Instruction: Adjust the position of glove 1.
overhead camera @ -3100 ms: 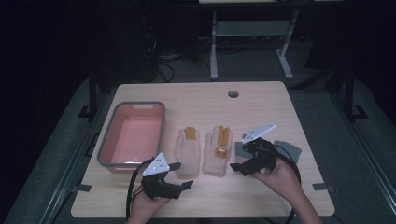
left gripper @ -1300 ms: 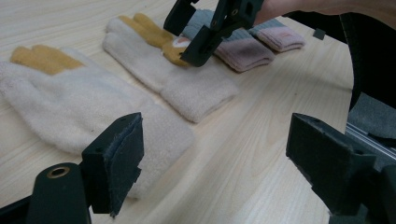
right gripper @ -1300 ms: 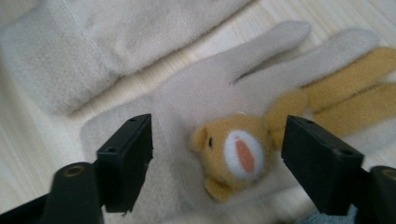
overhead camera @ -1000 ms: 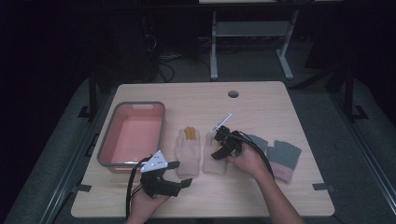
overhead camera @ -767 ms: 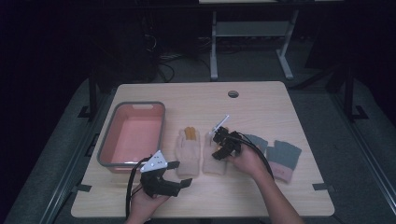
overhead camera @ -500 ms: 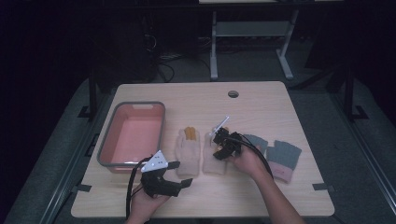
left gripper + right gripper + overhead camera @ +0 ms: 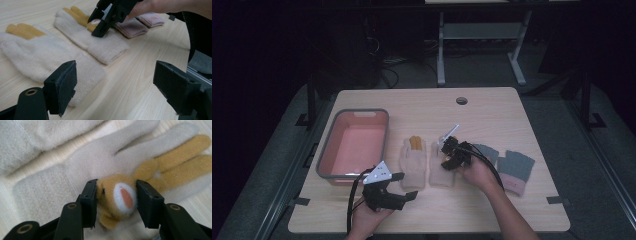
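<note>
Tongs, high view: right tongs set down on the right cream glove, mid-worktop; left tongs hang at the near edge. Pink tray left, left cream glove beside, grey-pink gloves right.

Left gripper view: left tongs wide, nothing between them, over the worktop.

Right gripper view: right tongs, jaws just closing, pads pressing both sides of the glove's tan plush animal patch.
</note>
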`<control>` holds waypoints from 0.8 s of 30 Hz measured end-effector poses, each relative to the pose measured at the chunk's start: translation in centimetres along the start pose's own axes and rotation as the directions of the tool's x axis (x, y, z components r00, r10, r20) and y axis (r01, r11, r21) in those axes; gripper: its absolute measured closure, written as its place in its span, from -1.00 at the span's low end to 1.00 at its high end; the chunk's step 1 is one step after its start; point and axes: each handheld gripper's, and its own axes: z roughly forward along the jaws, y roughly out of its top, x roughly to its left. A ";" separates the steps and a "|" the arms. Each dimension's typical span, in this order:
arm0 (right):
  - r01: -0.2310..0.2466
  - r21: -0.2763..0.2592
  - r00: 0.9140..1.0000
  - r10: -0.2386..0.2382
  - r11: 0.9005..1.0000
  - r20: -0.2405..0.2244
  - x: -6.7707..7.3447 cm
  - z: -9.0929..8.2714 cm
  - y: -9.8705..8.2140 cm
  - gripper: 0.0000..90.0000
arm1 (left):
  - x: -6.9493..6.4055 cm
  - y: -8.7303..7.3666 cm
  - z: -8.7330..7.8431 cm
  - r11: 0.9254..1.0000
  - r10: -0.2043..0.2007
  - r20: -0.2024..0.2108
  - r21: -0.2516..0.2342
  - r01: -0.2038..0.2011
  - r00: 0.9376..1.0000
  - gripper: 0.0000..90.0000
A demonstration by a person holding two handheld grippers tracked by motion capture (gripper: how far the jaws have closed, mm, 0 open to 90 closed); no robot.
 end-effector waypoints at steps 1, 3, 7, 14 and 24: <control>-0.002 -0.001 1.000 0.002 1.000 -0.002 0.0 0.0 0.0 0.22 | 0.0 0.0 0.0 1.000 -0.001 -0.001 -0.002 0.001 1.000 -0.58; -0.002 -0.002 1.000 0.002 1.000 -0.006 -0.1 -0.1 0.0 0.24 | 0.0 0.0 0.0 1.000 -0.001 -0.001 -0.002 0.001 1.000 -0.58; -0.004 0.001 1.000 0.004 1.000 -0.009 -0.2 -0.3 0.1 0.27 | 0.1 0.0 0.0 1.000 -0.004 -0.002 0.000 0.004 1.000 -0.58; 0.001 -0.005 1.000 -0.001 1.000 -0.019 -0.1 -0.9 0.2 0.29 | 0.0 0.0 -0.1 1.000 -0.006 -0.003 -0.004 0.006 1.000 -0.58; -0.002 -0.026 1.000 0.001 1.000 -0.024 -0.2 -2.2 0.1 0.31 | 0.1 0.0 -0.1 1.000 -0.010 -0.004 -0.006 0.010 1.000 -0.58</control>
